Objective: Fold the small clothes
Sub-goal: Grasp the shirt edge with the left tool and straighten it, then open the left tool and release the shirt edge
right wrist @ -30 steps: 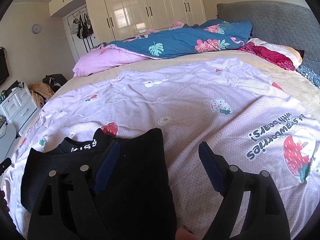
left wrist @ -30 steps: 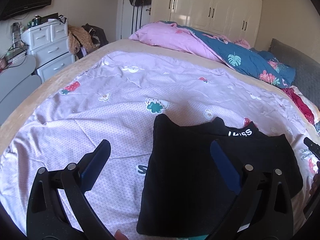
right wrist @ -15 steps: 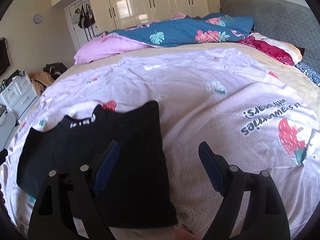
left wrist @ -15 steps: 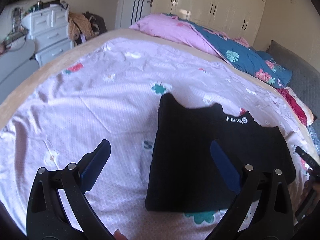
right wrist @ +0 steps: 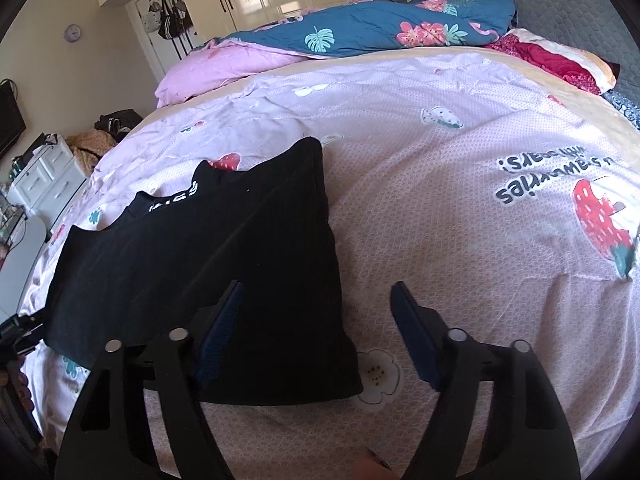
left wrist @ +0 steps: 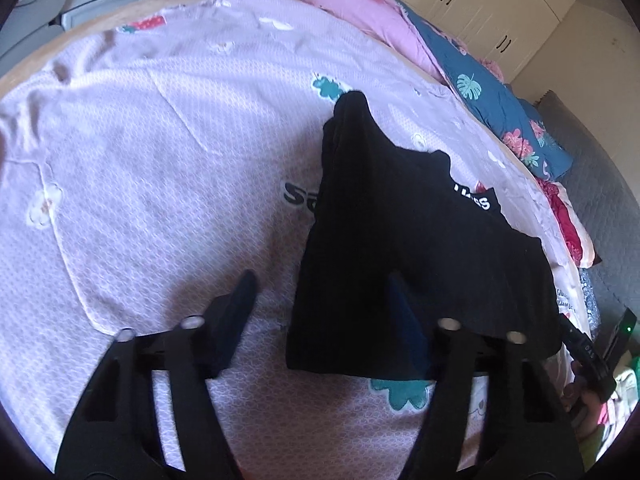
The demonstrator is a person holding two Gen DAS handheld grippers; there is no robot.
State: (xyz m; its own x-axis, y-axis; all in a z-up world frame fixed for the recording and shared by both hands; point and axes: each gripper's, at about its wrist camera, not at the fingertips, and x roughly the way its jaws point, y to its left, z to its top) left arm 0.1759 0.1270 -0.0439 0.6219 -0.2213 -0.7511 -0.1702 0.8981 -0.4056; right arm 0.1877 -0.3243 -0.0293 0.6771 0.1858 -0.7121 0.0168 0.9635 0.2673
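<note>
Black T-shirt (left wrist: 420, 248) flat on bedspread (left wrist: 160, 184), partly folded, collar w/ white lettering at far edge, hem toward grippers.

Left gripper (left wrist: 320, 312): jaws spread, empty; shirt's left folded edge runs btwn fingers, right finger over cloth, left finger over bare bedspread. Held above, tilted down.

Right gripper (right wrist: 316, 320): released, empty; shirt (right wrist: 208, 264) lies to its left, right folded edge btwn fingers.

Long axis: hem-to-collar, running away from both. Neither gripper clearly nearer. Next likely: grab near hem corners, fold toward collar.
</note>
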